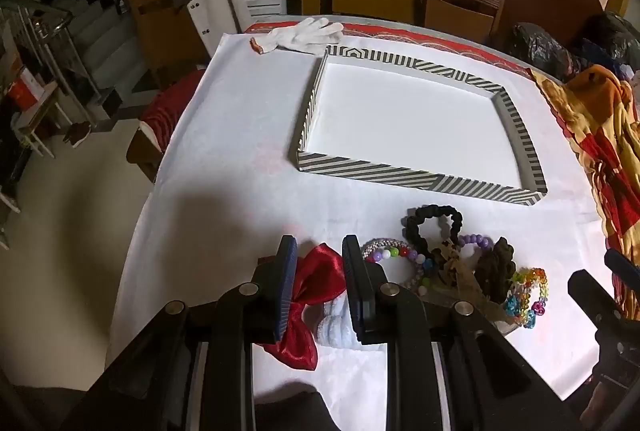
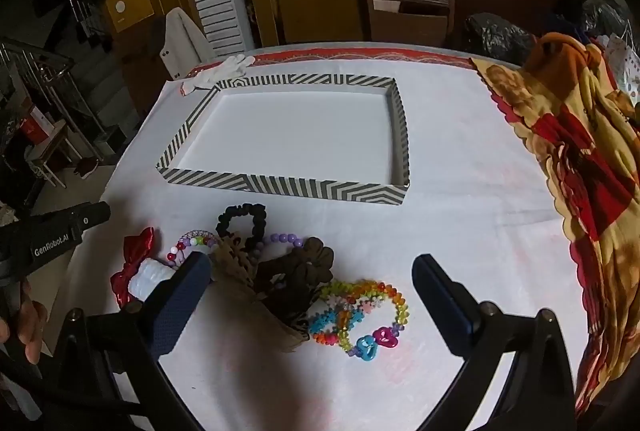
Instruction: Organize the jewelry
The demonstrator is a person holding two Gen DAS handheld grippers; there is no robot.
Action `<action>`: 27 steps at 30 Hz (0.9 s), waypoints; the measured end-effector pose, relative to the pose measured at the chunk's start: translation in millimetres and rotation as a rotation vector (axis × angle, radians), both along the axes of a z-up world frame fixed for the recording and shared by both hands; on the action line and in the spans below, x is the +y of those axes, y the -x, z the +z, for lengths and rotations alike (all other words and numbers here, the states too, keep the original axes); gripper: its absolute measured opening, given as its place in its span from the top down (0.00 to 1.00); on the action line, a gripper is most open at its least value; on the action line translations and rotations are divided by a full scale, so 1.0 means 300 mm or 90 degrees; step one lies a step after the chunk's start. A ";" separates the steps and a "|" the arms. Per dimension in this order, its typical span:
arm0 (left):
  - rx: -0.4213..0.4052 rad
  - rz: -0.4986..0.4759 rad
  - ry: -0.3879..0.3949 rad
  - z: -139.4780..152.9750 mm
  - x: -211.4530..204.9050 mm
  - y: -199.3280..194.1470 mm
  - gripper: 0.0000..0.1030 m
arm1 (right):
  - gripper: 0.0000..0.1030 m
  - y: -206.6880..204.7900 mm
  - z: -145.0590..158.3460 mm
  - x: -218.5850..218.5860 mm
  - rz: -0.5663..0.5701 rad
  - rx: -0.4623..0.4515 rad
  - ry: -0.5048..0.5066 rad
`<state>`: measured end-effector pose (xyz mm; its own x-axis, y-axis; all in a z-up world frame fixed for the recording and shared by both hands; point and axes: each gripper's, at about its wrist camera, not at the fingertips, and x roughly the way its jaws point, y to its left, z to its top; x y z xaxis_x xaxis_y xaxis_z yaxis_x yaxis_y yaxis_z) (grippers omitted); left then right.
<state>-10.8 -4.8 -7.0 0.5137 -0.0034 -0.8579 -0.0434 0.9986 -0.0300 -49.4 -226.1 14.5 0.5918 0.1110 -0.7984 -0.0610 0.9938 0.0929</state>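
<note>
Lower centre: jewelry pile on my surface.
Left claw clenched on red bow; right claw released.

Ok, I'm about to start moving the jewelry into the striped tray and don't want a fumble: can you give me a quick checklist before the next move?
1. Striped tray has room: ok, nothing lies in it.
2. Right claw open: ok, jaws wide, nothing between them.
3. Rainbow bead bracelets lined up with the right claw: ok, they lie between its fingers.
4. Bracelets free of the pile: cannot tell, they lie right against the brown scrunchie.
5. Left claw has its item: cannot tell, the red bow sits between its fingers, but contact does not show.
6. Path to the tray: ok, bare white cloth lies between.
</note>
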 end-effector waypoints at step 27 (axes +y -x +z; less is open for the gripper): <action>0.008 -0.009 -0.004 -0.013 -0.019 0.013 0.82 | 0.00 0.004 -0.018 0.030 -0.011 0.015 0.002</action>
